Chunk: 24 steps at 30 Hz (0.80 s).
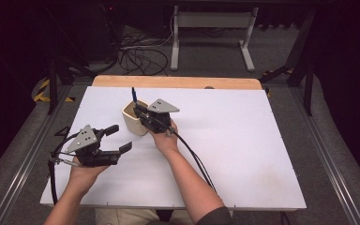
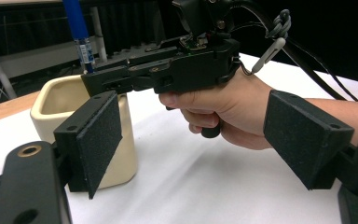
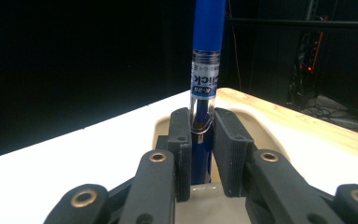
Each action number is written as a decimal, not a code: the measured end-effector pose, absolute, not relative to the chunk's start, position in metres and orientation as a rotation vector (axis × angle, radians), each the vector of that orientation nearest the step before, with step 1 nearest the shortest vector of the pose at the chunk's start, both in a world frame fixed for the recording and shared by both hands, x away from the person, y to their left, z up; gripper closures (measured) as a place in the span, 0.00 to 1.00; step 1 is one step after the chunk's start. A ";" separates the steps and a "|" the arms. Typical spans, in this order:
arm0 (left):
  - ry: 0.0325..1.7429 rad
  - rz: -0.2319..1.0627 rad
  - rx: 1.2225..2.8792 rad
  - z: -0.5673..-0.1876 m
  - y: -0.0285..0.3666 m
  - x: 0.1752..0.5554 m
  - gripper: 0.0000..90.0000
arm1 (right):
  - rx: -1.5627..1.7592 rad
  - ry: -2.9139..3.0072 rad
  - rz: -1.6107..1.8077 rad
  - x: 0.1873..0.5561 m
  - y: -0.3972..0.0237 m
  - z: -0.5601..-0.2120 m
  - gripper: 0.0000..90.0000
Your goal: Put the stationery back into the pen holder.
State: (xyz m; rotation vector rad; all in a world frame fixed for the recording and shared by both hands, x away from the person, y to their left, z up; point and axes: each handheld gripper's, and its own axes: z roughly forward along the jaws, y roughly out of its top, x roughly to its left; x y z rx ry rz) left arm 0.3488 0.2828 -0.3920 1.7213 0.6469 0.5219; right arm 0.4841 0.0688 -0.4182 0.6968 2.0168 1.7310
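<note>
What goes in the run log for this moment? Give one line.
right gripper: shut on blue pen, upright over cream cup | left gripper: open, holding nothing, beside cup

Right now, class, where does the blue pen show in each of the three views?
High view: the blue pen stands upright above the cream cup, left of centre.
Left gripper view: top left, rising behind the right gripper.
Right gripper view: centre, upright, clamped between the black jaws.
Shared landmark: the cream cup.
</note>
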 end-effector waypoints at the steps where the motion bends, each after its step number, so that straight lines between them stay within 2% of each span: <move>1: 0.648 0.521 1.723 -0.392 0.283 0.349 0.23 | 0.699 2.017 1.732 0.484 0.069 -0.419 0.86; 24: 0.659 0.510 1.721 -0.393 0.285 0.350 0.23 | 0.692 2.055 1.676 0.486 0.079 -0.417 0.86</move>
